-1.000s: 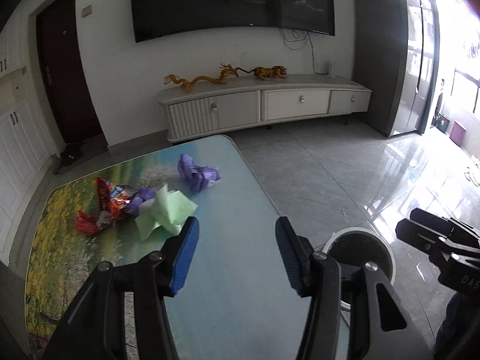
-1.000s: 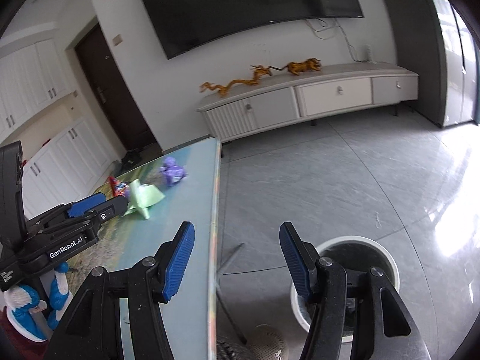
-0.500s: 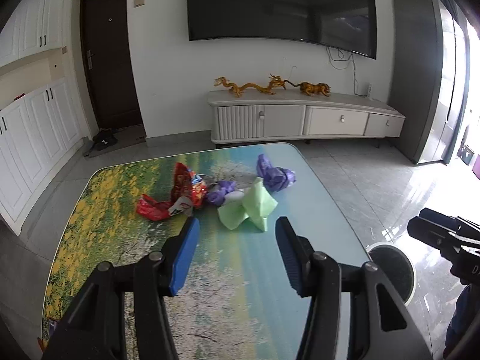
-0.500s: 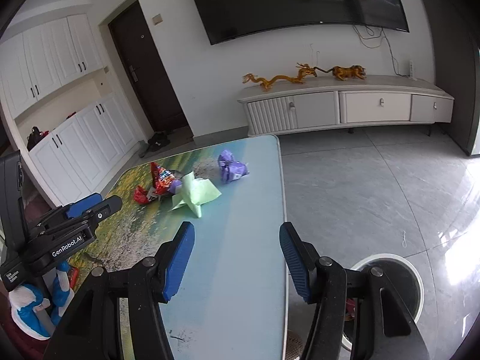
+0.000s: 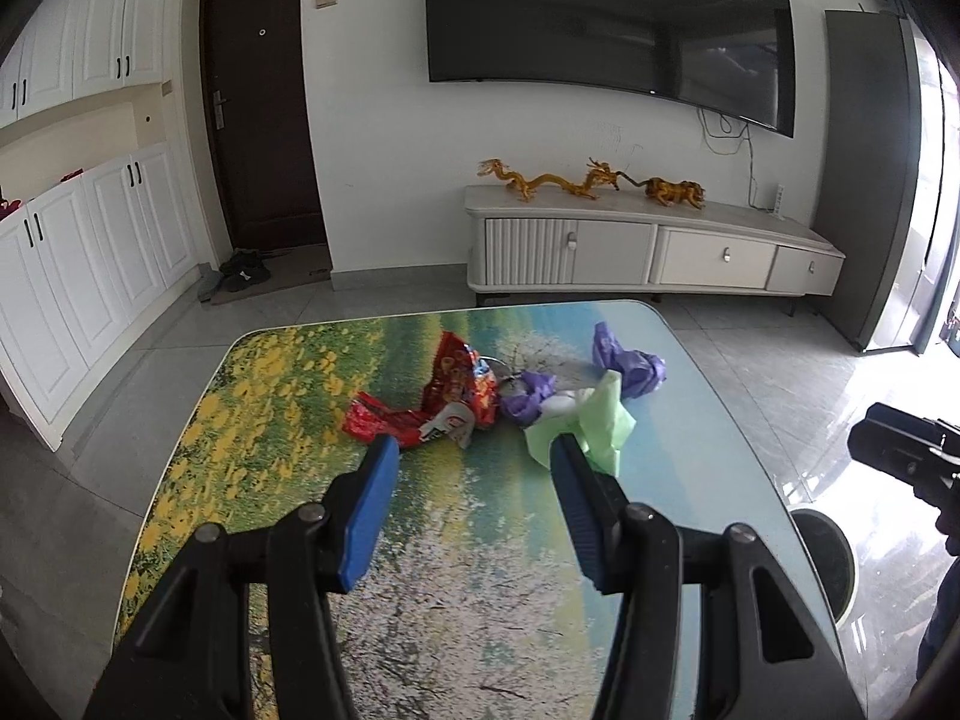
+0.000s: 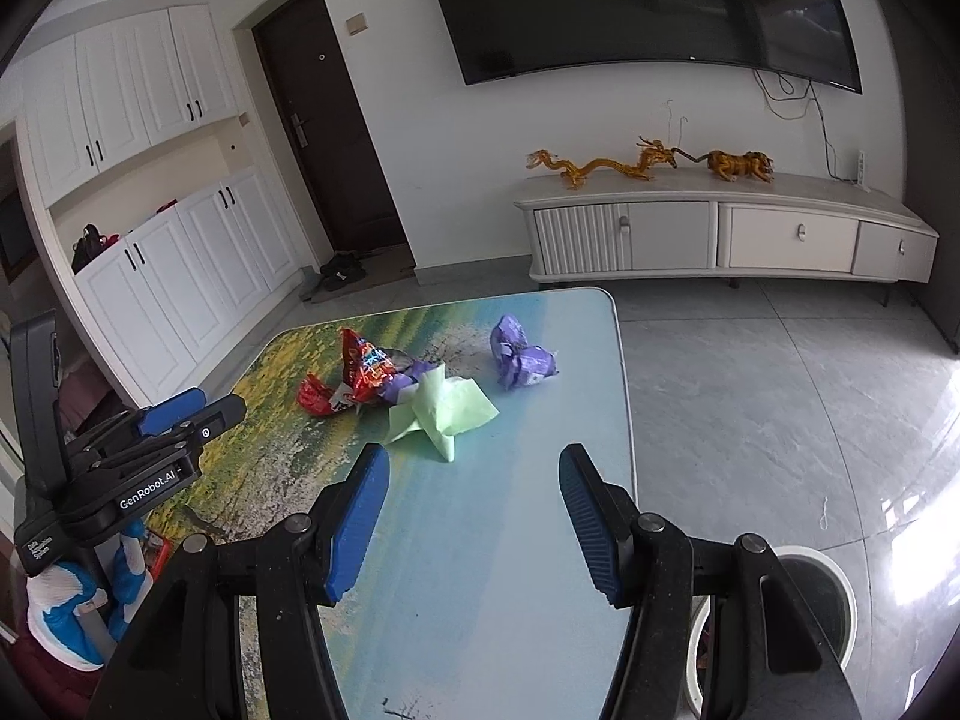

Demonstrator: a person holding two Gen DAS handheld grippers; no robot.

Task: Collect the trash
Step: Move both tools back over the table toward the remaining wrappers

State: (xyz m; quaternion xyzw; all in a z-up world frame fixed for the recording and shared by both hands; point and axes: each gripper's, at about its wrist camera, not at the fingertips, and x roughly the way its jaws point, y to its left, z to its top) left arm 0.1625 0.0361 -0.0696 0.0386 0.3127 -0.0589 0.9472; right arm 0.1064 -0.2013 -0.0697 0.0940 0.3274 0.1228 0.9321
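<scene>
Left claw [image 5: 471, 453]: wide, holding nothing, above the near half of the desk; its right finger tip overlaps the green paper in the left wrist view, though contact cannot be told.
Right claw [image 6: 471, 462]: wide, holding nothing, above the near right part of the desk, aimed at the trash from the near side.
Desk [image 5: 288, 396]: landscape print top, yellow flowers on the left, pale blue on the right.
Trash: a loose cluster on the far half of the desk, spread left to right.
Red wrapper [image 5: 447, 399]: leftmost piece, crumpled; one part stands up to a peak, a flatter tail runs out to the near left. Also seen at [image 6: 360, 375].
Small purple scrap [image 5: 528, 399]: between the red wrapper and the green paper, touching both.
Green paper [image 5: 600, 420]: crumpled sheet, near right of the red wrapper; its long axis runs roughly near to far in the left wrist view, one corner raised. In the right wrist view [image 6: 444, 408] a corner points toward the claw.
Purple wad [image 5: 630, 363]: far right of the cluster, just beside the green paper, close to the desk's right edge; also at [image 6: 519, 357].
Bin [image 6: 840, 594]: round, white-rimmed, on the floor by the desk's near right corner.
</scene>
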